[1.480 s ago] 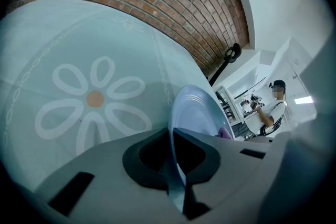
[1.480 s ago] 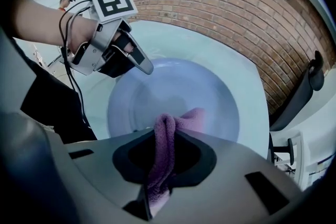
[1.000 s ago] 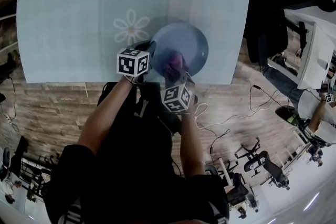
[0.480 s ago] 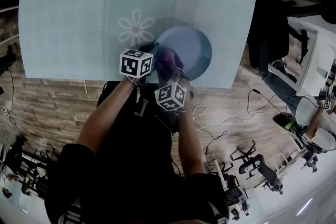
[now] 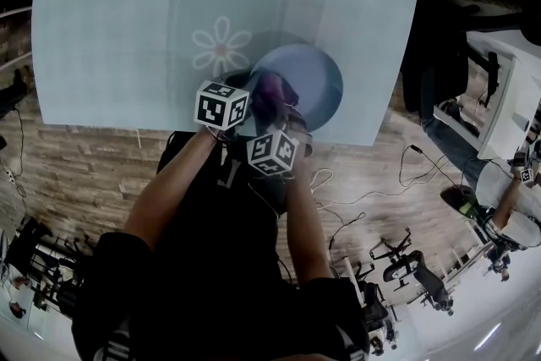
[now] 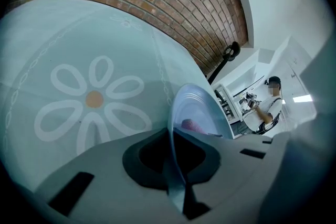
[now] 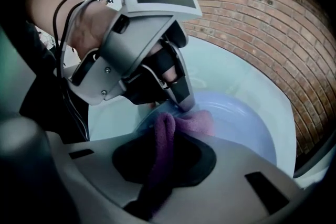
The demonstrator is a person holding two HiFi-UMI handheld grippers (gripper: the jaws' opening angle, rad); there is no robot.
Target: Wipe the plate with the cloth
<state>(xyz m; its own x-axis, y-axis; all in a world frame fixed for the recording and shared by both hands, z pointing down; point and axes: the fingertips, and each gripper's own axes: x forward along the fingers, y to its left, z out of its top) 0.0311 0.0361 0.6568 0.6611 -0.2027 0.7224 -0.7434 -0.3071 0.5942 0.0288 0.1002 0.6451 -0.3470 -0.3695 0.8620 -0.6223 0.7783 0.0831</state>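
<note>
Since a second ago the right gripper (image 5: 276,116) has slid the cloth (image 5: 270,89) left across the plate (image 5: 311,80), up beside the left gripper (image 5: 243,94). The plate stays by the table's (image 5: 127,13) near edge. The left gripper view shows its jaws clamped on the plate's rim, seen edge-on. The right gripper view shows its jaws clamped on the purple cloth, bunched on the plate against the left jaws' tips
</note>
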